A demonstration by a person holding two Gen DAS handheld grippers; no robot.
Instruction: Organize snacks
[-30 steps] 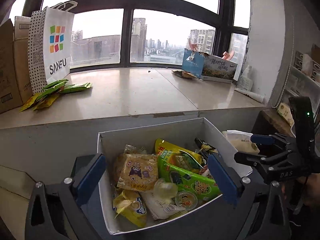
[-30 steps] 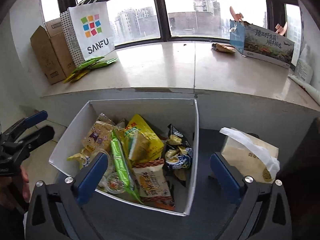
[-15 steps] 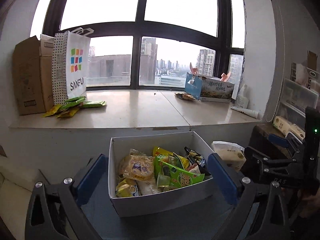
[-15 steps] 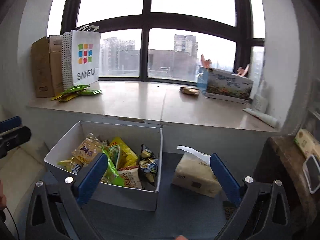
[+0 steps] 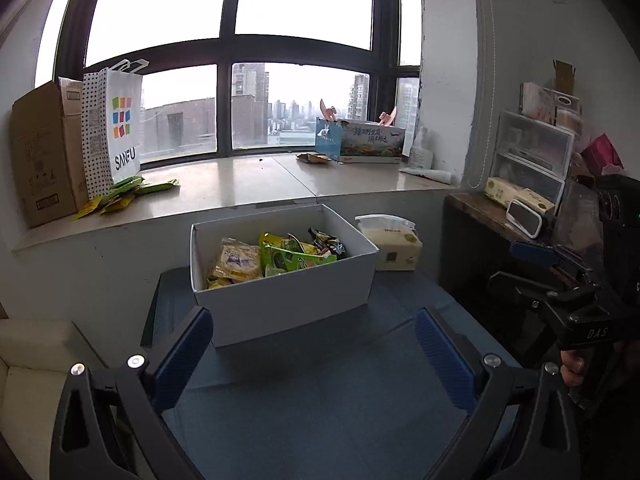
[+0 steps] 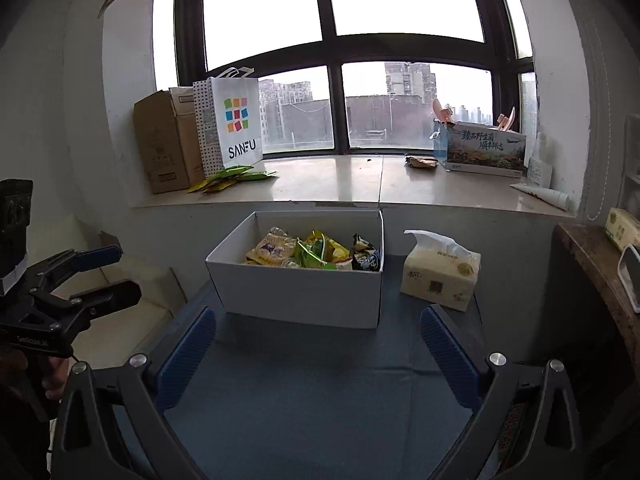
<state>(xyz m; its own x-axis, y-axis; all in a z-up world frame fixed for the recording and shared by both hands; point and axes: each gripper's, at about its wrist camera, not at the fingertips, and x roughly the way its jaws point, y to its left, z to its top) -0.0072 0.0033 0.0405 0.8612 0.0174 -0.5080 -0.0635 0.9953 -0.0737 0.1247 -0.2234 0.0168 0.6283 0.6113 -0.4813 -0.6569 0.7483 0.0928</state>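
Both hand-held grippers, left (image 5: 314,356) and right (image 6: 318,356), pulled back from snack box (image 6: 300,292), wide open, empty.

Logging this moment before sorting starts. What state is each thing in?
Box: open, holding snack packets.
Tissue pack: opened, a tissue sticking out.
Sanfu bag: upright on the sill.
Left gripper: open, empty.
Right gripper: open, empty.
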